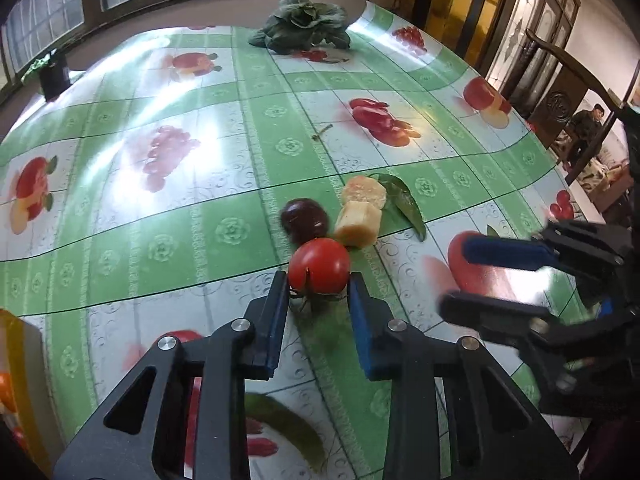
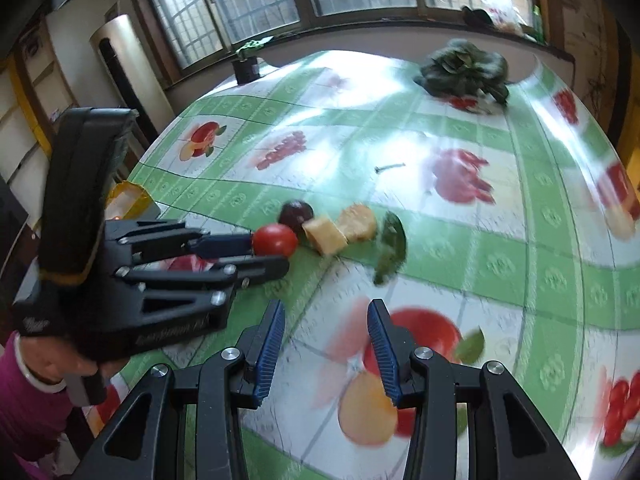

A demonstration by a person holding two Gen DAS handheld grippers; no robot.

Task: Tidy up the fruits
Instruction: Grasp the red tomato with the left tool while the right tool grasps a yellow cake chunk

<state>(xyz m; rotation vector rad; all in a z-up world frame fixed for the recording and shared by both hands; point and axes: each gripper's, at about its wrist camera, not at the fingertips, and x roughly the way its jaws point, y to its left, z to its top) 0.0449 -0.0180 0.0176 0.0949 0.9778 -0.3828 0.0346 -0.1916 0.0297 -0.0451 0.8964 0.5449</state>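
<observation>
A red tomato (image 1: 319,265) sits on the fruit-print tablecloth, right between the tips of my left gripper (image 1: 319,282), which stands open around it; whether the pads touch it I cannot tell. Behind it lie a dark plum (image 1: 303,219) and two pale yellow cut chunks (image 1: 360,212) beside a green leaf (image 1: 402,202). In the right wrist view the same tomato (image 2: 275,239), plum (image 2: 295,212), chunks (image 2: 340,228) and leaf (image 2: 389,249) show ahead. My right gripper (image 2: 326,312) is open and empty above the cloth; it also shows in the left wrist view (image 1: 456,272).
A leafy green vegetable (image 1: 302,24) lies at the table's far edge. A small dark pot (image 1: 54,76) stands at the far left corner. A yellow container (image 1: 18,380) sits at the left edge. A small twig (image 1: 322,131) lies mid-table. A wooden chair (image 1: 568,80) stands to the right.
</observation>
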